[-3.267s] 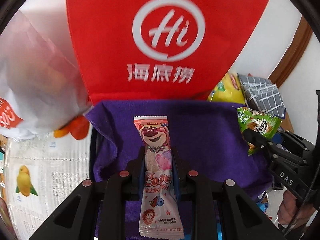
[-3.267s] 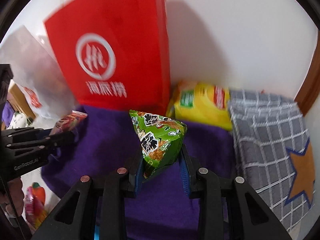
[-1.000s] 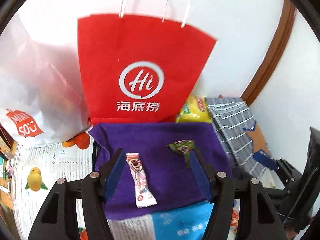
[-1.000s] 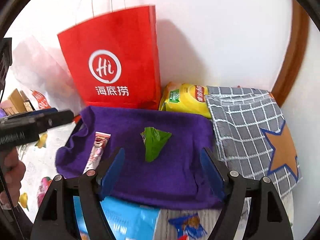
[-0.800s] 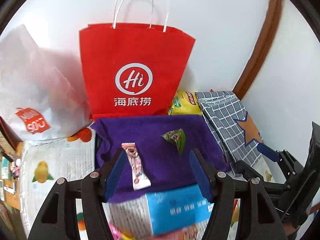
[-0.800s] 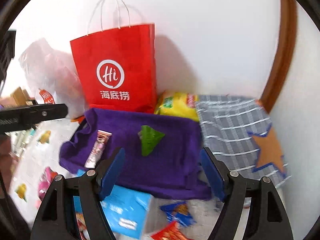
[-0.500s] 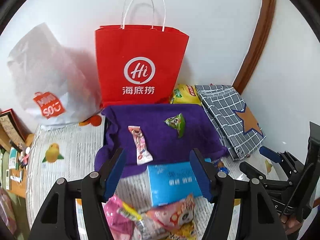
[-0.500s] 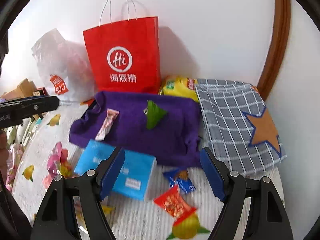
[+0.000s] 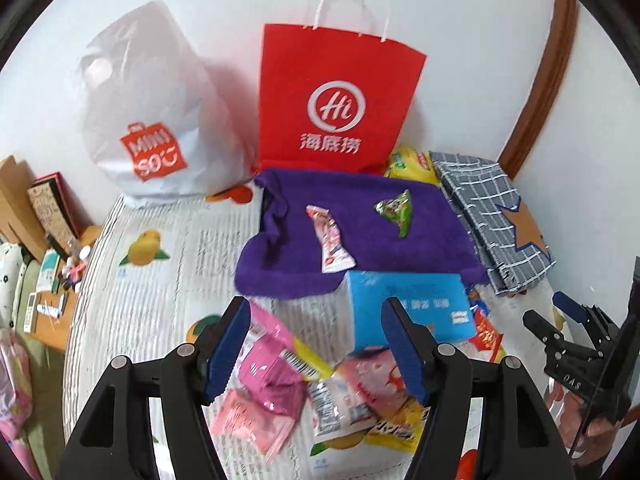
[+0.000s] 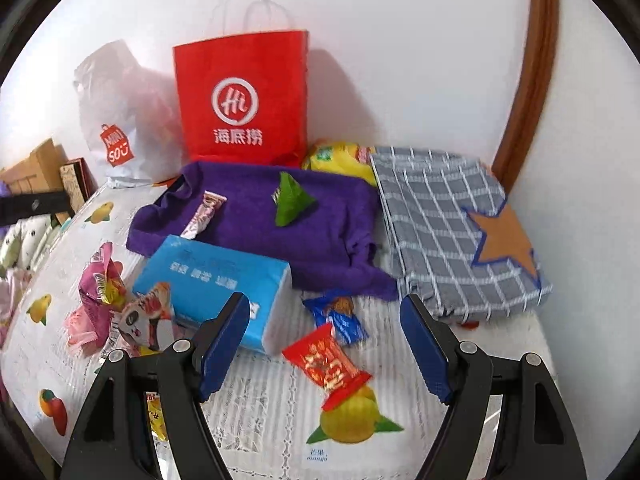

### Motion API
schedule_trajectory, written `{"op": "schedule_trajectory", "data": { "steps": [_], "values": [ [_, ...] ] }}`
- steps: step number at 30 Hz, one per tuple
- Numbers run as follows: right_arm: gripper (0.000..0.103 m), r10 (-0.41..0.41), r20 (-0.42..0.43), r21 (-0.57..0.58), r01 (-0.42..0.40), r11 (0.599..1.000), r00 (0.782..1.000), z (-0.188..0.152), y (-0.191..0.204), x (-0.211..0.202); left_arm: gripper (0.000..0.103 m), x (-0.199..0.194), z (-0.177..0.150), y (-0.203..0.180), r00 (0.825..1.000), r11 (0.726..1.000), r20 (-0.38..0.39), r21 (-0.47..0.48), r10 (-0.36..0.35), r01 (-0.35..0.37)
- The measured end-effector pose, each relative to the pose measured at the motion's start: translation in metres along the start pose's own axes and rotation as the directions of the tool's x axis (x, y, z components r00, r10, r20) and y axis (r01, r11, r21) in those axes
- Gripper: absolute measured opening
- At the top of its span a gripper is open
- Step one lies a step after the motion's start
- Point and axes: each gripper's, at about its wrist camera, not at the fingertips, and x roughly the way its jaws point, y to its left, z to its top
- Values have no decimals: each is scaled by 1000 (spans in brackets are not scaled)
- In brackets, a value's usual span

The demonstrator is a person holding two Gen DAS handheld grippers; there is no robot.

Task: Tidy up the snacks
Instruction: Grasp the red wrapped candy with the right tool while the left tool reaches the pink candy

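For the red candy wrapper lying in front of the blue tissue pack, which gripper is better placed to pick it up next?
Probably the right gripper. In its own view the red candy wrapper lies between its open fingers. From the left gripper, also open and empty, the wrapper sits off to the right, beyond the blue tissue pack.

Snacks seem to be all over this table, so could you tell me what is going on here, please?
A person with a handheld gripper in each hand is sorting snacks. A pink strip packet and a green triangular packet already lie on the purple cloth. Both the left gripper and the right gripper are open and empty, above the unsorted pile: pink packets, a red candy, a blue candy and a blue tissue pack.
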Motion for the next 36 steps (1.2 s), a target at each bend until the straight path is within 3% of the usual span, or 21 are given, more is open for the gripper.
{"op": "schedule_trajectory", "data": {
  "steps": [6, 13, 23, 27, 36],
  "values": [
    [71, 16, -52, 12, -16, 1000, 999, -20, -12, 22, 66, 10, -14, 10, 999, 1000, -28, -22, 17, -18],
    [71, 57, -112, -29, -61, 998, 992, -43, -11, 57, 66, 27, -29, 21, 995, 998, -90, -47, 35, -39],
    [71, 44, -145, -97, -59, 994, 988, -51, -12, 96, 66, 29, -49, 44, 991, 994, -115, -82, 61, -71],
    [38, 73, -163, -89, -88, 992, 984, -51, -11, 99, 66, 33, -58, 56, 988, 991, -136, -107, 68, -83],
    [38, 105, -138, -53, -113, 992, 985, -67, 6, 70, 66, 49, -77, 72, 980, 985, -183, -139, 77, -103]
  ]
}}
